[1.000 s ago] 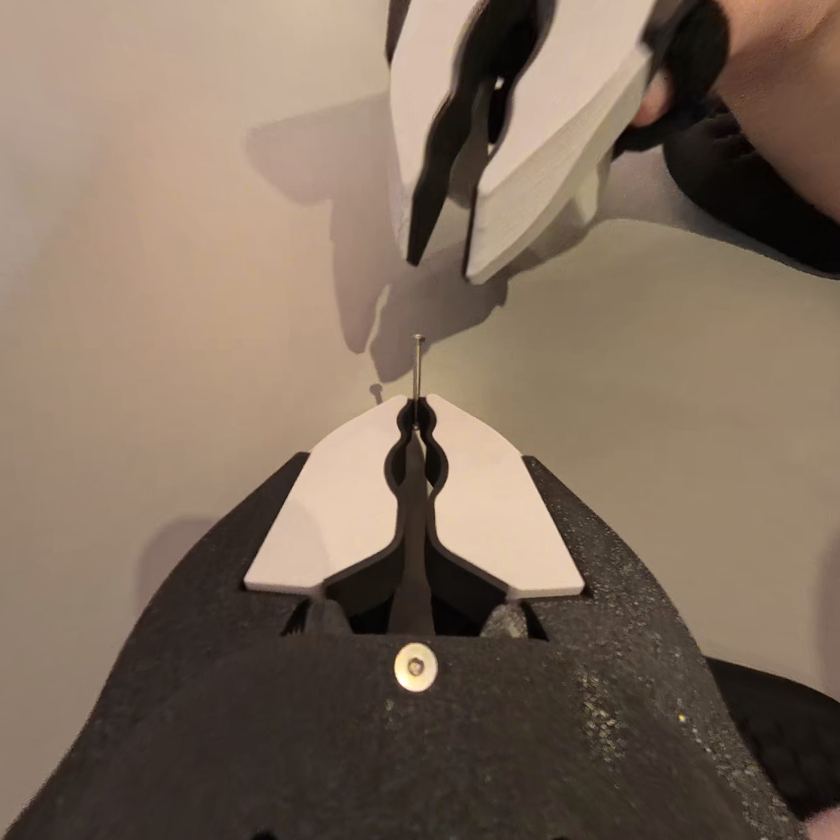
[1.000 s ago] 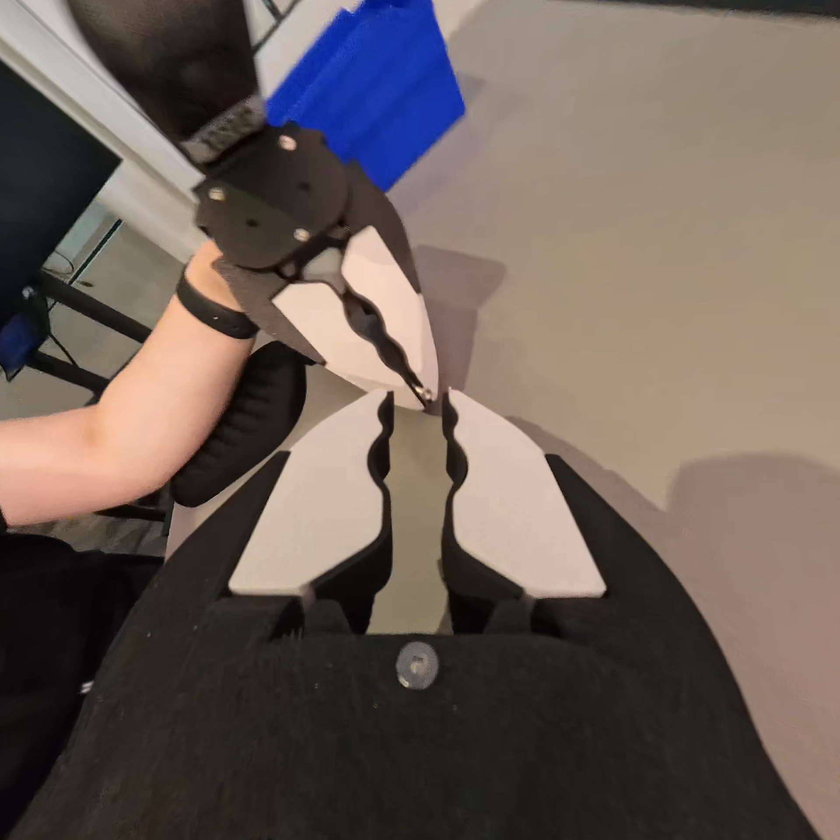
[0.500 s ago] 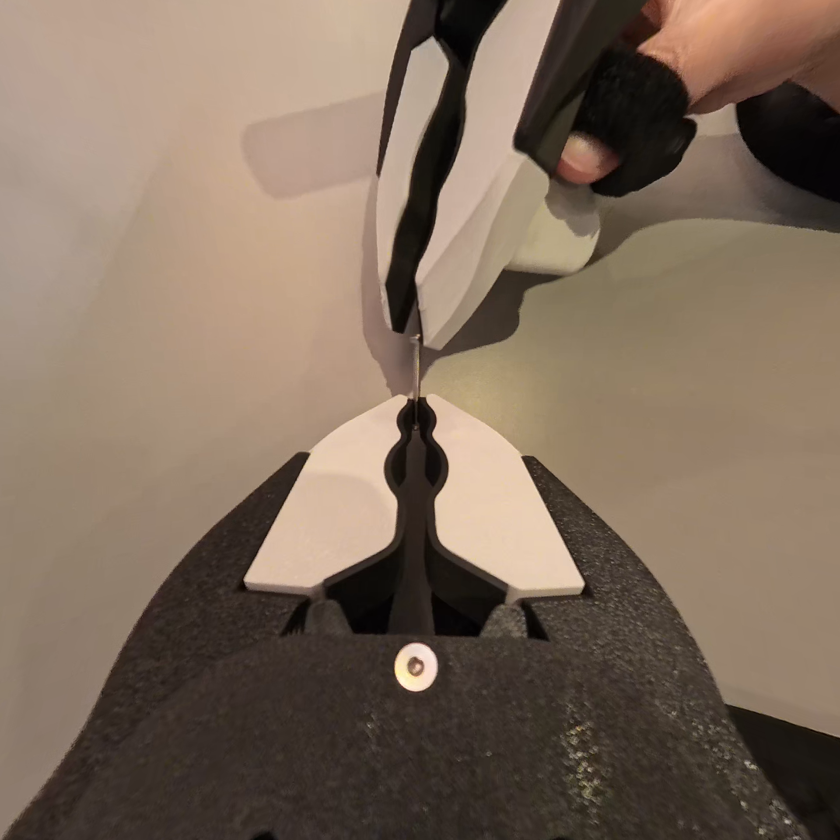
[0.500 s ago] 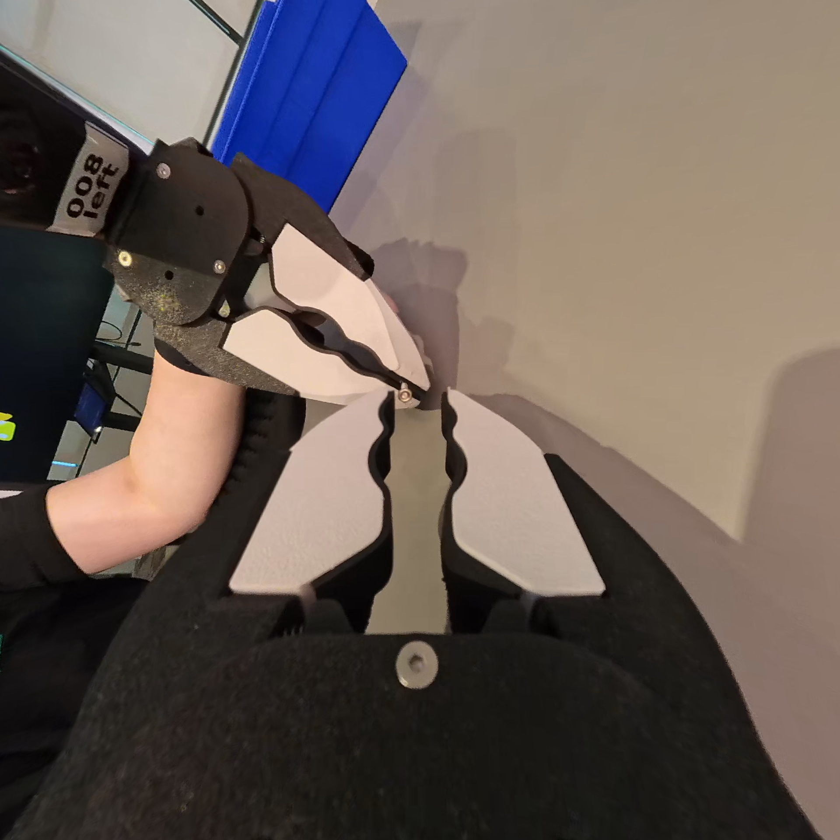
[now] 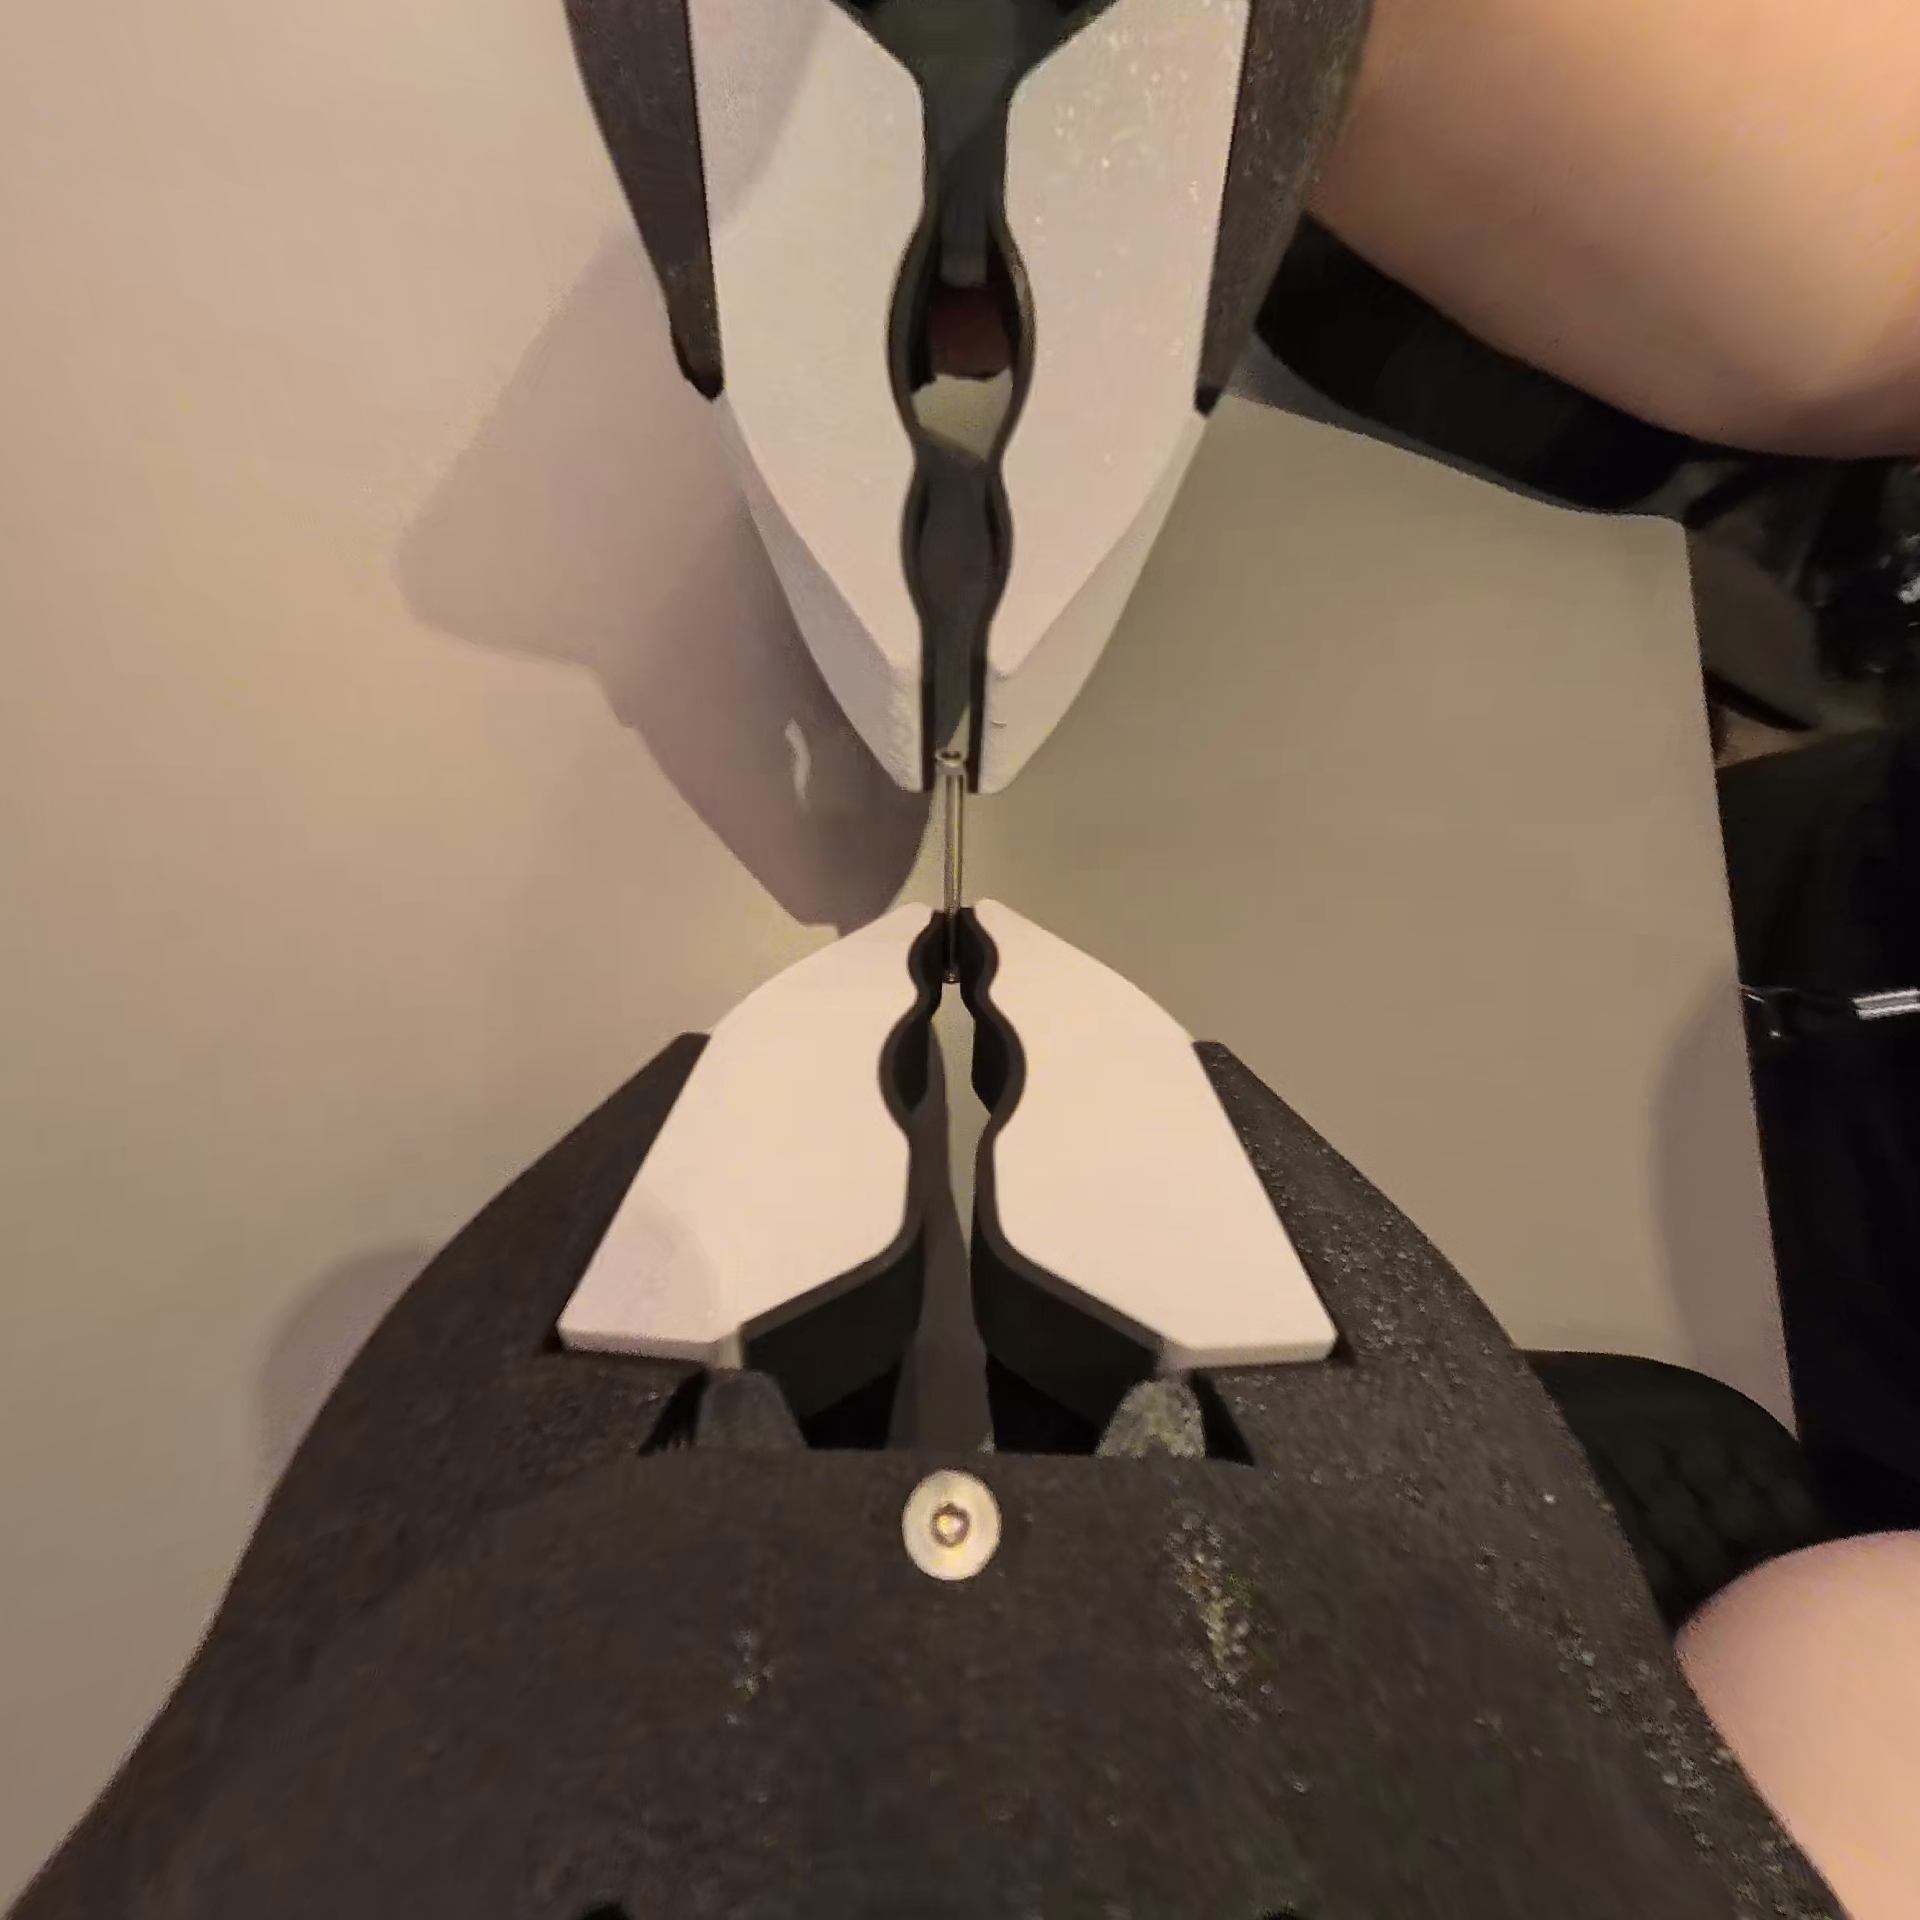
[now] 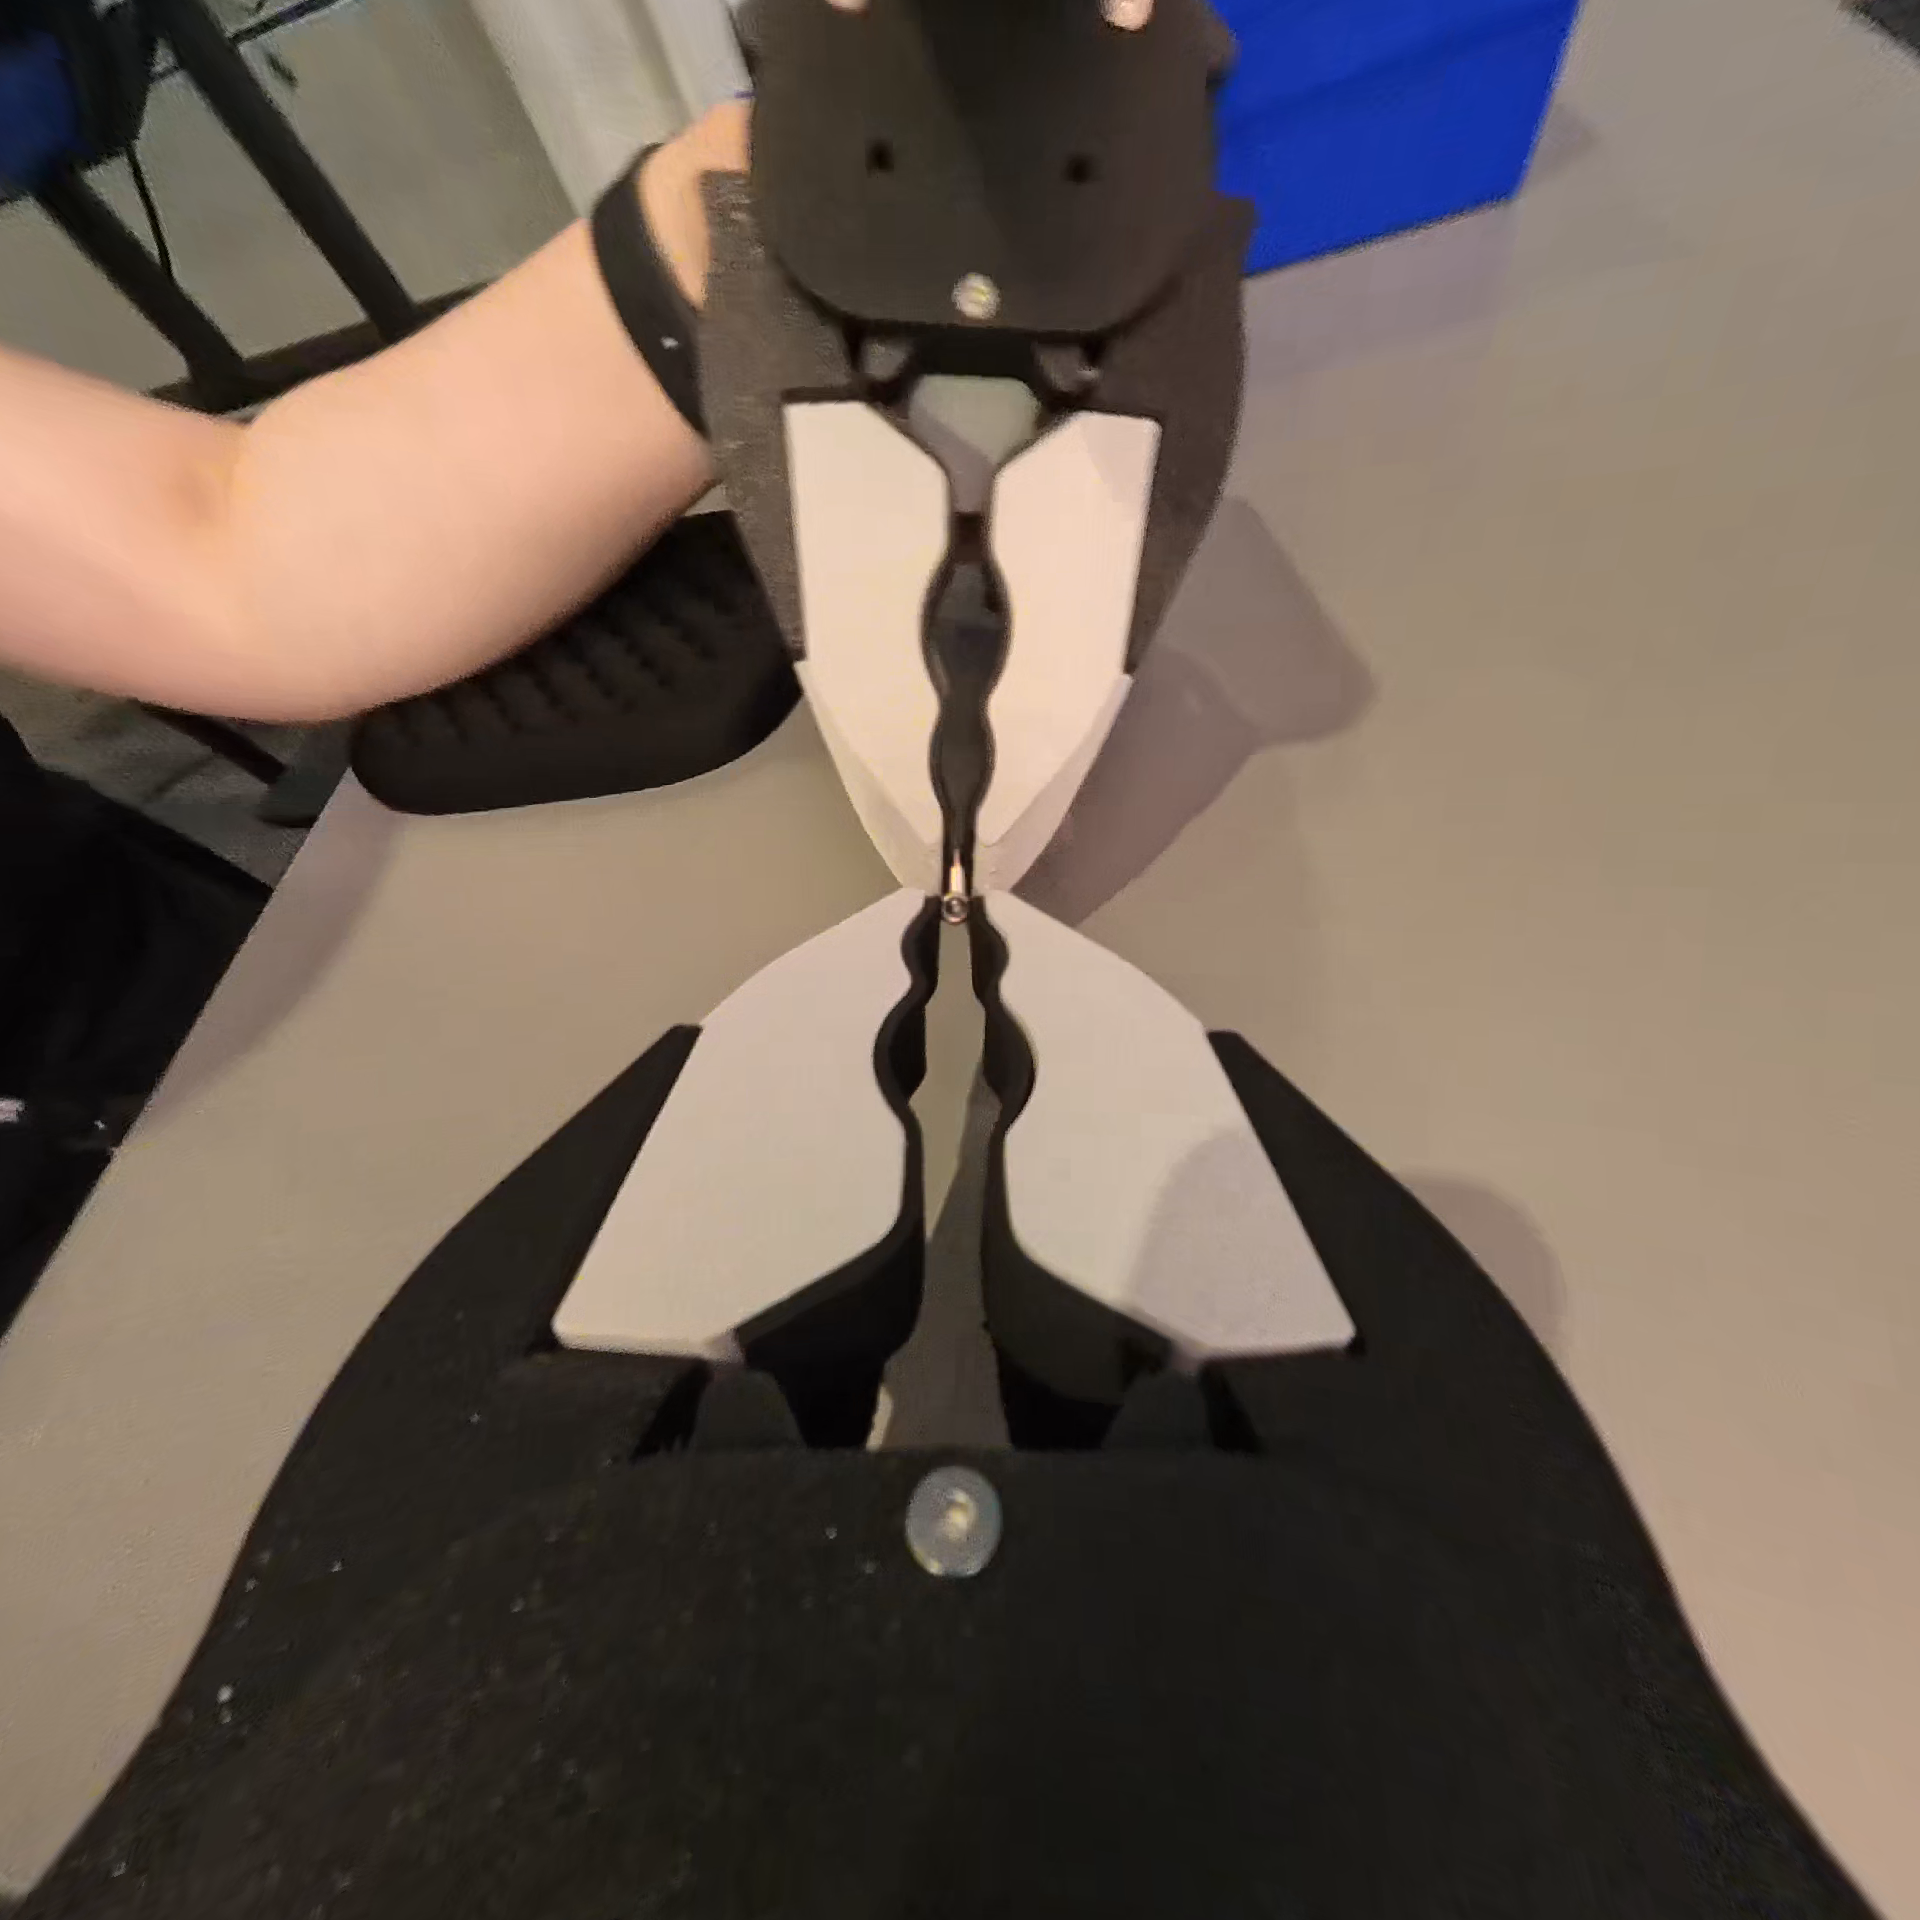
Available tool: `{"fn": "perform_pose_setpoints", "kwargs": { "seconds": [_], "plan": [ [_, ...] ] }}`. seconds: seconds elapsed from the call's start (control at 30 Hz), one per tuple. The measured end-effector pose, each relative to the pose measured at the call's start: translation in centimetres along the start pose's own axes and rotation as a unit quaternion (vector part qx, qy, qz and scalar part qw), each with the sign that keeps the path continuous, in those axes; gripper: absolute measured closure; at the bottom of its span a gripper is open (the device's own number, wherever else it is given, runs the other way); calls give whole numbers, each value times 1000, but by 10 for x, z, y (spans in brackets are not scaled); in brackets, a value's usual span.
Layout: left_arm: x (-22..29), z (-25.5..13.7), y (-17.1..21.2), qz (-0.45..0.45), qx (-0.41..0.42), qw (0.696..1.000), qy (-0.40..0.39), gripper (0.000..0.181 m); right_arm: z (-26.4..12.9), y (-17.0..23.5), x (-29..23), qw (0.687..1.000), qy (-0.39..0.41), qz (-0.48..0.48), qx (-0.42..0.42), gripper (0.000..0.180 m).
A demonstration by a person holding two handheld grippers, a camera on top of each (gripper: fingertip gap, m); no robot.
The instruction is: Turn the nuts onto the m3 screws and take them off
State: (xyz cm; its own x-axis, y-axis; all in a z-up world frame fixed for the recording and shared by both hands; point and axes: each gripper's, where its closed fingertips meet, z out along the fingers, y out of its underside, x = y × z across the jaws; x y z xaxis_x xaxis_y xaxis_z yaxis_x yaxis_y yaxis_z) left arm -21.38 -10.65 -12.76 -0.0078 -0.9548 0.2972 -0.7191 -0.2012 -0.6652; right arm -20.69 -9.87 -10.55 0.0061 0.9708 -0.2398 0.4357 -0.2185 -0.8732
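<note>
A thin shiny metal screw [image 5: 951,847] spans two tip-to-tip claws above the matte beige worktop [image 5: 312,623]. The left claw [image 5: 951,914], white wavy-edged fingers in grainy black housing, pinches its shaft; the right claw [image 5: 951,777] grips its head. Only the right wrist view shows a blue box [image 6: 1382,135].

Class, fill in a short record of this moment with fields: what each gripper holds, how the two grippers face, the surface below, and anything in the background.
left gripper: shut on the screw, gripping its lower end
right gripper: tips closed around the screw's far end; whether a nut sits there cannot be told
facing: tip to tip, in line along the screw
surface: plain pale table
background: blue box behind the left gripper
</note>
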Motion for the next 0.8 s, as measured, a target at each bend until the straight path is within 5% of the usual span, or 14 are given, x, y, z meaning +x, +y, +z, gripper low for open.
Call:
{"fn": "perform_pose_setpoints", "kwargs": {
  "seconds": [0.5,0.63,0.8],
  "plan": [
    [-10,-5,-5,2,24,999,-29,179,-29,-17,12,995,79,-52,38,175],
    [-16,-11,-15,3,60,997,-44,179,-76,-42,13,983,172,-50,43,175],
    [-24,-19,-26,2,94,993,-70,179,-189,-71,-23,940,334,-49,59,175]
  ]
}}
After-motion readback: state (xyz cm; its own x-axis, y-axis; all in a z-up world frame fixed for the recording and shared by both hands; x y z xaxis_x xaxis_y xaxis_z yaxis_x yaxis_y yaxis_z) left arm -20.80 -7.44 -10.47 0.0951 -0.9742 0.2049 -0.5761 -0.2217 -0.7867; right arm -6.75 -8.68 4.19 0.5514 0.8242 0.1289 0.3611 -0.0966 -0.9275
